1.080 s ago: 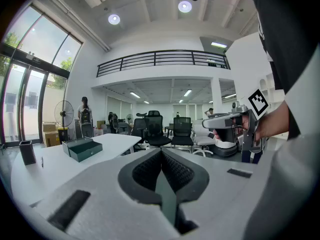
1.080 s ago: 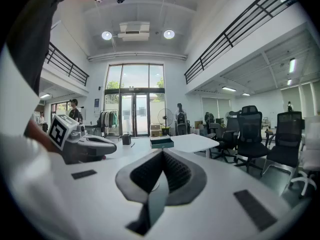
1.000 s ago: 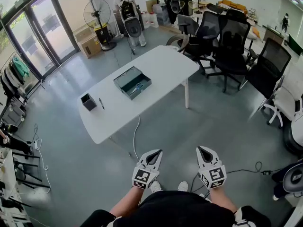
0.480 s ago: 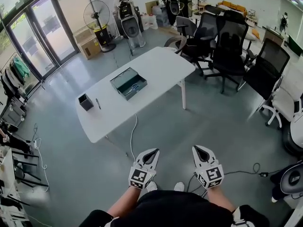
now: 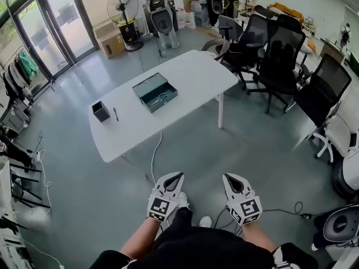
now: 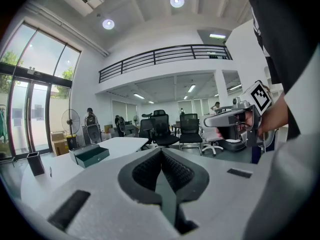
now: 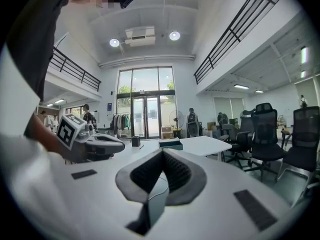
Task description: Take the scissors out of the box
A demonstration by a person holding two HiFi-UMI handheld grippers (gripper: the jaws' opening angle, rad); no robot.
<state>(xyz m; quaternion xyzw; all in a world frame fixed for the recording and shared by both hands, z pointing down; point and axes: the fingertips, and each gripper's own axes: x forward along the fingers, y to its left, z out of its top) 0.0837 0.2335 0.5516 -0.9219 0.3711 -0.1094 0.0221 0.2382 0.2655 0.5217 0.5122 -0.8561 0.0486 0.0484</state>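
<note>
**Grippers before the table**
Left gripper (image 5: 177, 176) and right gripper (image 5: 229, 178) are hanging clenched, empty; scissors (image 5: 163, 98) are lying in the box (image 5: 147, 87) on the table (image 5: 190, 72), well apart.

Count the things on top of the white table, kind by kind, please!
Box: 1
Scissors: 1
Cup: 1
Pen: 1
Total: 4

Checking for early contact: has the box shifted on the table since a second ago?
No. The box lies at the same spot on the table, equally far from the black cup; only the view shifted.
</note>
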